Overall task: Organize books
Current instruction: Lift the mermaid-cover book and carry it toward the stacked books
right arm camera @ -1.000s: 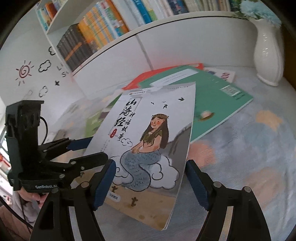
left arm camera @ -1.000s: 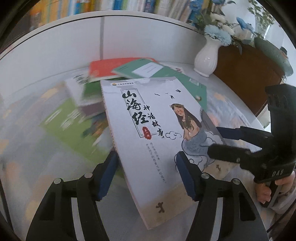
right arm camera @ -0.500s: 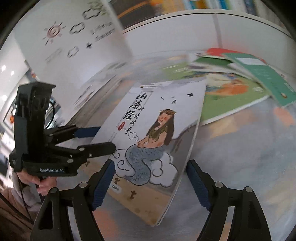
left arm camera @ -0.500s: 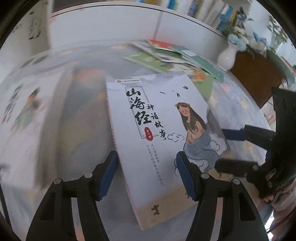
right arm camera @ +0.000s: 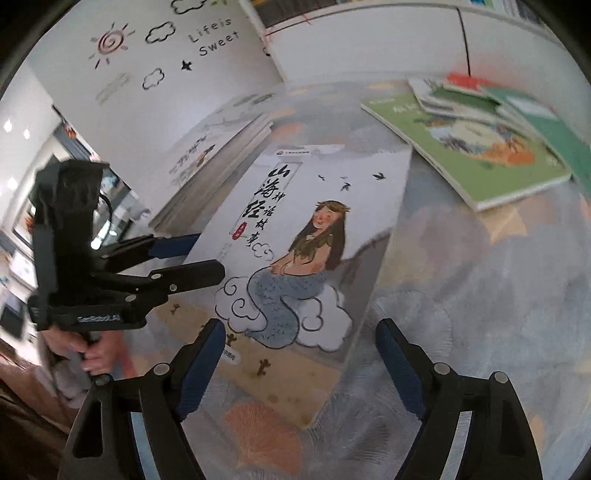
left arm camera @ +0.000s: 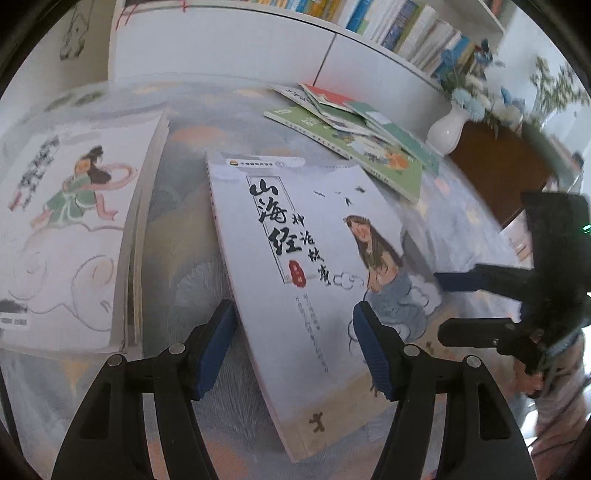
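Note:
The mermaid-cover book [left arm camera: 303,258] [right arm camera: 306,236] lies tilted over the patterned tablecloth [left arm camera: 184,240], just right of a white stack of similar books [left arm camera: 74,229] [right arm camera: 214,147]. My left gripper [left arm camera: 293,306] [right arm camera: 210,254] holds its spine side: one pad sits at the spine edge and the other lies on the cover. My right gripper [right arm camera: 300,325] [left arm camera: 439,302] straddles the opposite long edge with its jaws wide. Its left pad overlaps the lower cover, and its right pad stands apart from the book's edge.
A loose pile of green and red books [left arm camera: 351,140] [right arm camera: 480,140] lies at the far right of the table. A white vase [left arm camera: 448,129] stands beside a brown cabinet [left arm camera: 506,173]. A bookshelf [left arm camera: 406,26] runs above the white wall. A hand [right arm camera: 92,354] grips the left tool.
Both grippers have carried the mermaid book leftward, away from the loose pile, to a spot beside the white stack. The book kept its place between the fingers, and motion has nearly stopped.

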